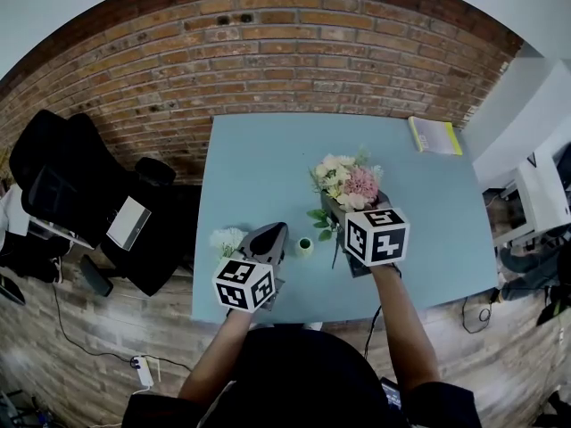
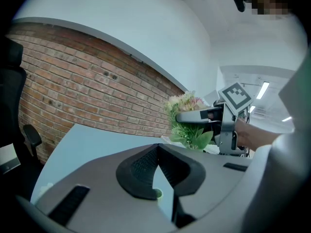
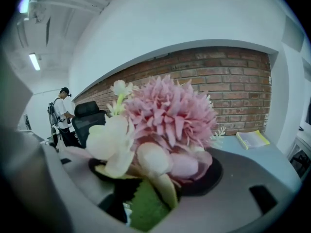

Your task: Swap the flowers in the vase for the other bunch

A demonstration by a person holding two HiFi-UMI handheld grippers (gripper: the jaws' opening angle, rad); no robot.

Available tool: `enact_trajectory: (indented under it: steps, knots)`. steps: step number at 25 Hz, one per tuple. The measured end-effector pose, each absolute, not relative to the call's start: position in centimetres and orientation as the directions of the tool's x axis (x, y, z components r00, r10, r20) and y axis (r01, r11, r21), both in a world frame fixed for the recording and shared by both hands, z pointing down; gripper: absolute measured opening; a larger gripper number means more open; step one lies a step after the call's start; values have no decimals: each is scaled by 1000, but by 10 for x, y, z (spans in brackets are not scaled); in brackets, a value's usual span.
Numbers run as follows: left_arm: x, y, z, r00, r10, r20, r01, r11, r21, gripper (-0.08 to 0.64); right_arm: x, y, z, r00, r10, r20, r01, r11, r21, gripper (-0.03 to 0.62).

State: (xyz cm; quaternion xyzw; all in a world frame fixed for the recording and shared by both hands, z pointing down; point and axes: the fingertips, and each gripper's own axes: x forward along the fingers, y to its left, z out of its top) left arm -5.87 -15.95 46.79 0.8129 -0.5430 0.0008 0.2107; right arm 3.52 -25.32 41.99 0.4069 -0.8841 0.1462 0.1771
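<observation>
Pink bunch (image 1: 348,184) is clamped in the right gripper (image 1: 343,210) jaws, up above the surface (image 1: 259,159); left gripper (image 1: 274,233) jaws fully closed, empty.

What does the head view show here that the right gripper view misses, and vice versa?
Only the head view: the small green vase, the white flower bunch lying on the light-blue table, and the shut left claw beside that bunch. Only the right gripper view: a standing person with a backpack and a ceiling strip light. Both: the pink and cream flower bunch gripped in the right claw, the yellow-green book, the black office chair and the red brick wall.
</observation>
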Motion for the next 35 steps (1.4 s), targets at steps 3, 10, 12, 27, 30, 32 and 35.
enact_trajectory:
  steps: [3, 10, 12, 27, 30, 32, 35]
  knots:
    - [-63, -158, 468, 407, -885, 226, -883, -318, 346, 8, 25, -254, 402, -620, -679, 392, -763, 638, -101, 325]
    - [-72, -154, 468, 398, -890, 221, -885, -308, 350, 8, 6, -257, 372, -638, -706, 309, -755, 651, -71, 324]
    - [-74, -154, 467, 393, -893, 220, -887, -304, 348, 8, 2, -257, 364, -645, -711, 281, -752, 656, -66, 323]
    - [-91, -144, 470, 347, -909, 233, -903, -257, 344, 8, -22, -249, 361, -681, -706, 194, -727, 683, -65, 322]
    - [-96, -141, 473, 341, -909, 238, -905, -250, 344, 8, -26, -248, 364, -681, -710, 181, -728, 683, -61, 322]
    - [-99, -138, 474, 336, -910, 243, -907, -244, 343, 8, -26, -247, 367, -676, -717, 170, -733, 678, -59, 324]
    - [-102, -136, 477, 329, -911, 250, -910, -236, 340, 8, -24, -248, 375, -666, -729, 160, -744, 666, -59, 324]
